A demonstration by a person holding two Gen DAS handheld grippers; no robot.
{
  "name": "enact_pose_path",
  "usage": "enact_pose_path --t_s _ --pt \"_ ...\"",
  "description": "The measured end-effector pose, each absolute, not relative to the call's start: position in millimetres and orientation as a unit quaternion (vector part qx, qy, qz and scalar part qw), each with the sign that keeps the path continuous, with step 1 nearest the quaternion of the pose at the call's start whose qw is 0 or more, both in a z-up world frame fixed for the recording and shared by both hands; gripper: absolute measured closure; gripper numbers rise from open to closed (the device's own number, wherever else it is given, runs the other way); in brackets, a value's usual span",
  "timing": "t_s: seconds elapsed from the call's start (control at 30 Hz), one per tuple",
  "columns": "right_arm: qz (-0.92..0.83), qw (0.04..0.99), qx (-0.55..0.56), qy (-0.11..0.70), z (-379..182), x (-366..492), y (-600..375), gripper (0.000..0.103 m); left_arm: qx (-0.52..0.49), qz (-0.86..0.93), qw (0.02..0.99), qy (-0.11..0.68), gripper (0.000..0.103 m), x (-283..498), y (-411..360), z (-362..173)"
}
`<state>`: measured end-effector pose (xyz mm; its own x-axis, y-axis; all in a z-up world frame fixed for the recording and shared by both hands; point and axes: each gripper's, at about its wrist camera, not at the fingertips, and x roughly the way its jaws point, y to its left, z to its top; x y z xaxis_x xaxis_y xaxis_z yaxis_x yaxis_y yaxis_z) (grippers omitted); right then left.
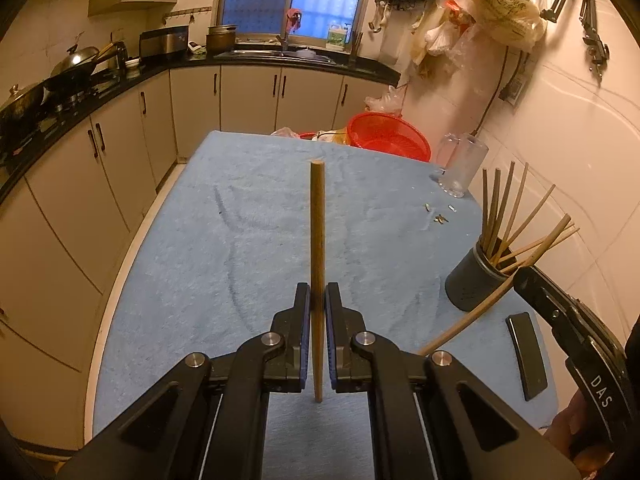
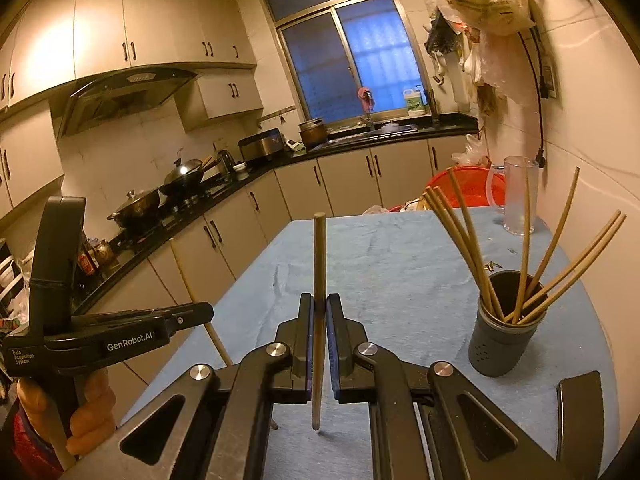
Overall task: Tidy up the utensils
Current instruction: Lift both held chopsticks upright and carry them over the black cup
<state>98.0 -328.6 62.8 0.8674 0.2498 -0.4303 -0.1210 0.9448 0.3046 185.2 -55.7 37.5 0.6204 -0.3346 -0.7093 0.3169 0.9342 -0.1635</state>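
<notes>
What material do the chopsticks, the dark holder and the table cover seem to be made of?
Chopsticks: likely bamboo or wood, matte tan, slim and round. Holder: probably plastic, perhaps metal; matte dark grey with small holes. Table cover: soft blue fabric like a towel, fuzzy and creased.

Black two-finger grippers (image 1: 318,300), blue pads (image 2: 310,344), silver pivot screws, white "GenRobot.AI" lettering, bare-skinned hand (image 2: 90,408).

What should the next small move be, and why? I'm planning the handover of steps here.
Probably carry the right tool toward the dark holder and tip its chopstick in. Both tools are shut on one chopstick each, the holder stands on the blue cloth to the right with other chopsticks already in it, and it lies nearer the right tool than the left tool.
</notes>
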Motion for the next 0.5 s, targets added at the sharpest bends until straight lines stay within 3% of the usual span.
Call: enact_pose_path --t_s 0.5 --pt "0.053 0.967 0.163 0.190 92.9 69.4 -383.5 0.096 0.006 -0.220 0.898 0.381 0.096 178.6 -96.3 63.1"
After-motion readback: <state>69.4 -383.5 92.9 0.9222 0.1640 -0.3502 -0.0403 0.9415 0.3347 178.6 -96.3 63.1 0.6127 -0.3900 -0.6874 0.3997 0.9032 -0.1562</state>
